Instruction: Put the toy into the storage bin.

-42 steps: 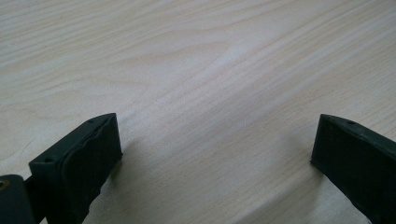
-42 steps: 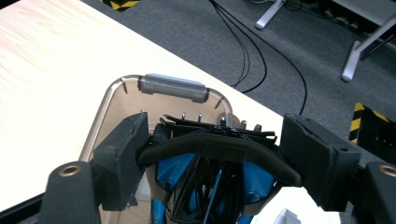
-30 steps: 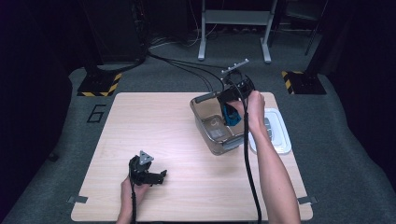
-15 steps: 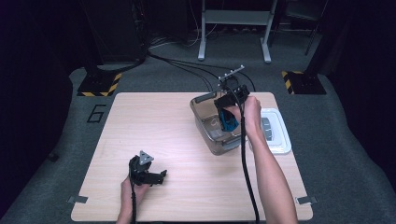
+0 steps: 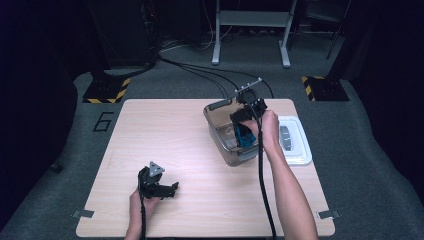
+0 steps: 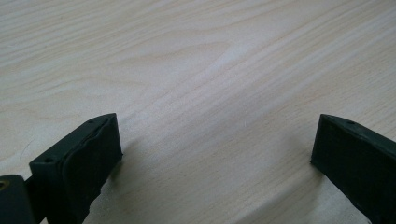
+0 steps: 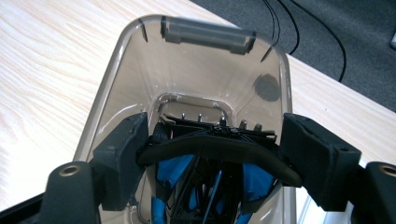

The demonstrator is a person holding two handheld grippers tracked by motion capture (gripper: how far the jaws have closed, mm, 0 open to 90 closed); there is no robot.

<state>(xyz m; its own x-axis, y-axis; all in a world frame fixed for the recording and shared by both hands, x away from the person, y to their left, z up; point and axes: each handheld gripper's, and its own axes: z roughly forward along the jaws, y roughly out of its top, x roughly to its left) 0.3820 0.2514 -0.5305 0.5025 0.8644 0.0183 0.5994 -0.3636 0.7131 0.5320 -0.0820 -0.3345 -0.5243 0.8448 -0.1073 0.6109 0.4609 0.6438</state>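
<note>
From the high view, the right gripper (image 5: 244,131) hangs over the clear bin (image 5: 216,131) at the table's (image 5: 150,130) two o'clock, clamped on a black-and-blue brush (image 5: 243,136) already inside the walls; the left gripper (image 5: 167,190) idles at seven o'clock. Left gripper view: jaws spread wide on bare table (image 6: 196,70). Right gripper view: the brush (image 7: 219,144) lies crosswise between the pads, the bin (image 7: 116,84) floor dead ahead at twelve.

Black grippers (image 5: 157,184), grey triangular plate, thick black cables, bare forearms.

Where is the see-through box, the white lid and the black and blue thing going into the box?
see-through box (image 5: 220,131), high view, on its left wall.
white lid (image 5: 299,150), high view, on its right rim.
black and blue thing (image 7: 215,149), right gripper view, on its black curved bar.
</note>
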